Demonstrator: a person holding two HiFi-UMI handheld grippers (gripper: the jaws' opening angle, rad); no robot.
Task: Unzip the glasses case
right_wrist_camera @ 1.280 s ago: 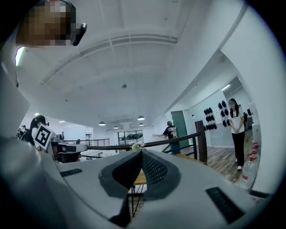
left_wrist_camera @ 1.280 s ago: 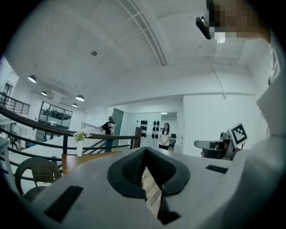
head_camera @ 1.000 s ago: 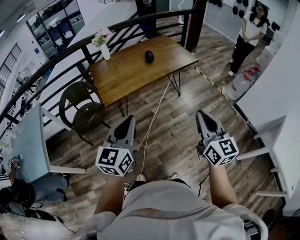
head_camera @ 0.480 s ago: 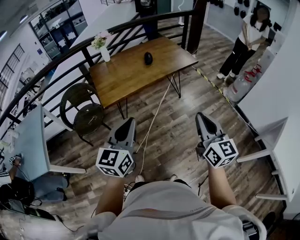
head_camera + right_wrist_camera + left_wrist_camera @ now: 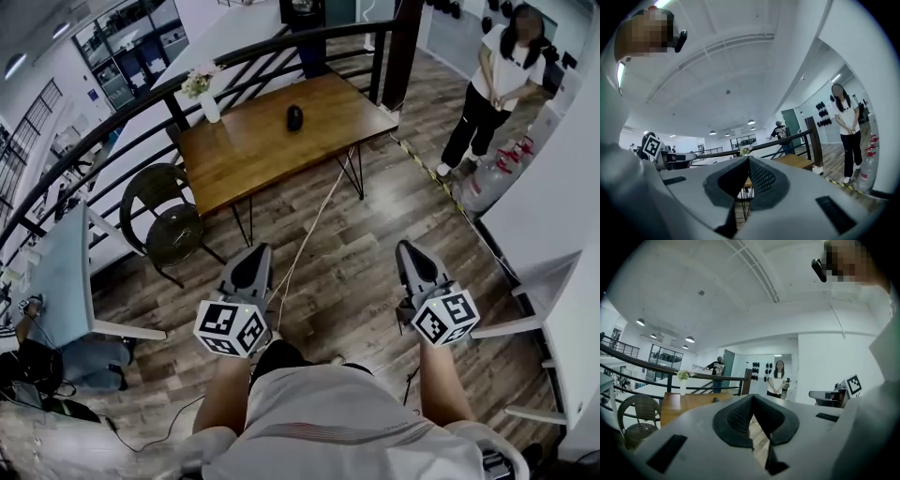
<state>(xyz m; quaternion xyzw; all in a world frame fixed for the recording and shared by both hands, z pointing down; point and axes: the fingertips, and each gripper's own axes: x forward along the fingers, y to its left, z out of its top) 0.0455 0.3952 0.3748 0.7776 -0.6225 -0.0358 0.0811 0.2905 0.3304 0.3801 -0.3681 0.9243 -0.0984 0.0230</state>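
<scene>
The glasses case (image 5: 294,117) is a small dark oval lying on the wooden table (image 5: 253,150), far ahead of both grippers. It also shows as a dark speck (image 5: 715,400) in the left gripper view. My left gripper (image 5: 255,253) is held level over the plank floor with its jaws shut and nothing between them; its tip (image 5: 752,397) points towards the table. My right gripper (image 5: 405,247) is beside it at the same height, also shut and empty (image 5: 748,159). Neither gripper is near the case.
A vase of flowers (image 5: 208,94) stands at the table's far left corner. A round wicker chair (image 5: 169,220) sits at its left end, before a black railing (image 5: 141,103). A white cable (image 5: 309,234) crosses the floor. A bystander (image 5: 487,94) stands at right by water bottles (image 5: 487,183).
Both grippers have come forward towards the table and sunk a little, still shut. The bystander at the right has stepped a bit to the left.
</scene>
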